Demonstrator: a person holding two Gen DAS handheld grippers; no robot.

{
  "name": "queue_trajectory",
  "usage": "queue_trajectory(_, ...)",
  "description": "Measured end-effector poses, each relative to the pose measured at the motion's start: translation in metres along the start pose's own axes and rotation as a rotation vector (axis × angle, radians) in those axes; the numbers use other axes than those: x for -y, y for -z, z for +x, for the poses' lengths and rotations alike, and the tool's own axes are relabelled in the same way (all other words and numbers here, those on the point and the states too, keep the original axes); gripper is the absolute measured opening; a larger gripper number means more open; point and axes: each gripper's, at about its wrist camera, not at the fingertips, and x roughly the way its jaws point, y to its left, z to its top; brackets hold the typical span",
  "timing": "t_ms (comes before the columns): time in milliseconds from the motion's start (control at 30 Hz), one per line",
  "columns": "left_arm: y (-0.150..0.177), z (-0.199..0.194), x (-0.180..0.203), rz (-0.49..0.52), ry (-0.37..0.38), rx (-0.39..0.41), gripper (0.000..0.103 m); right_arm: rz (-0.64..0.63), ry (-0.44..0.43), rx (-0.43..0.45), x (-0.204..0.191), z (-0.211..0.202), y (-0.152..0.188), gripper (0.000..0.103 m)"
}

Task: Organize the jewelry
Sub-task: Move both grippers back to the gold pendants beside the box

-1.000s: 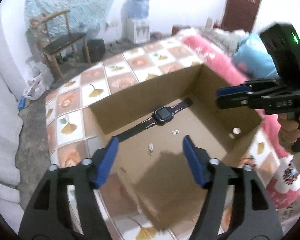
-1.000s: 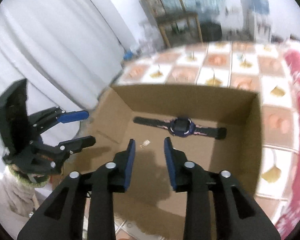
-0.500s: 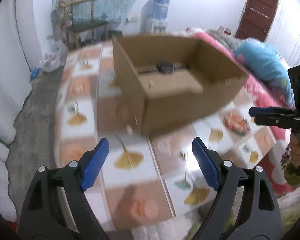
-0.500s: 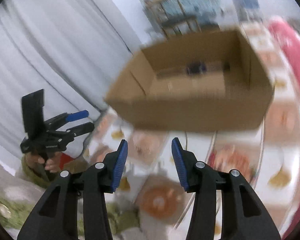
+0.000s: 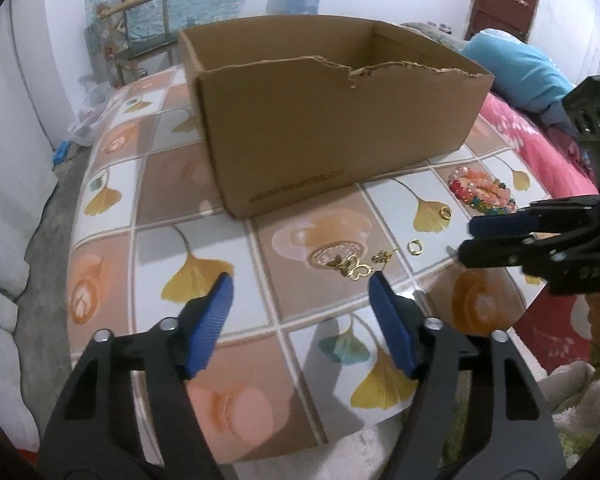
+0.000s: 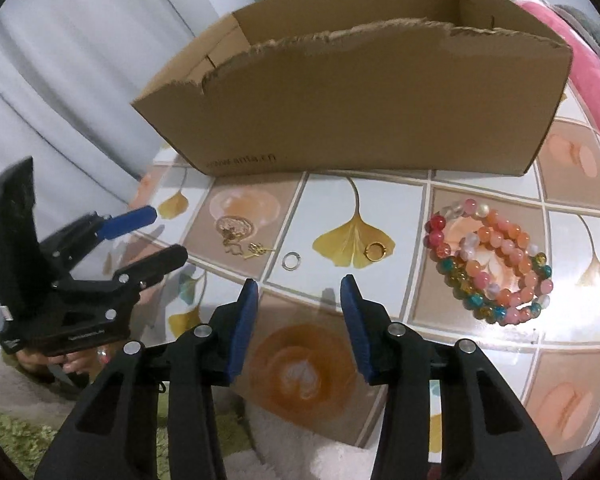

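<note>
A torn-rimmed cardboard box stands on the ginkgo-patterned table; its inside is hidden. In front of it lie beaded bracelets, a gold ring, a silver ring, a small gold charm and a gold chain with pendants. My left gripper hovers just short of the chain, jaws closing with nothing between them. My right gripper hangs near the silver ring, jaws closing, also holding nothing.
The table's near edge runs just under both grippers, with a pale fluffy rug below it. A pink bed cover and blue pillow lie to the right, a wooden chair behind the box, and white curtains to the left.
Both grippers drew back from above the box and sank toward the table's near edge. The watch inside the box went out of sight; the jewelry on the table came into view. Left jaws narrowed.
</note>
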Motion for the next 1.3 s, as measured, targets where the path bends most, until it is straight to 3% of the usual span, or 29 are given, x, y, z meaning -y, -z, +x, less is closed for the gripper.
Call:
queue_trajectory(200, -0.004, 0.009, 0.012, 0.051, 0.034, 0.002, 0.044, -0.033, 0.004, 0.01, -0.006, 0.009, -0.006, 0.035)
queue_trajectory(367, -0.006, 0.019, 0.02, 0.104, 0.016, -0.014, 0.029, -0.055, 0.014, -0.001, -0.009, 0.018, -0.009, 0.029)
queue_trajectory(800, -0.015, 0.039, 0.022, 0.168, -0.025, -0.037, 0.029, -0.042, -0.007, -0.013, -0.009, 0.031, -0.013, 0.029)
queue_trajectory(1100, -0.01, 0.035, 0.01, 0.132, -0.054, -0.06, 0.028, -0.062, -0.03, -0.006, -0.012, 0.029, -0.016, 0.029)
queue_trajectory(1300, -0.002, 0.028, 0.001, 0.105, -0.075, -0.065, 0.028, -0.15, -0.065, 0.026, -0.034, 0.029, -0.021, 0.029)
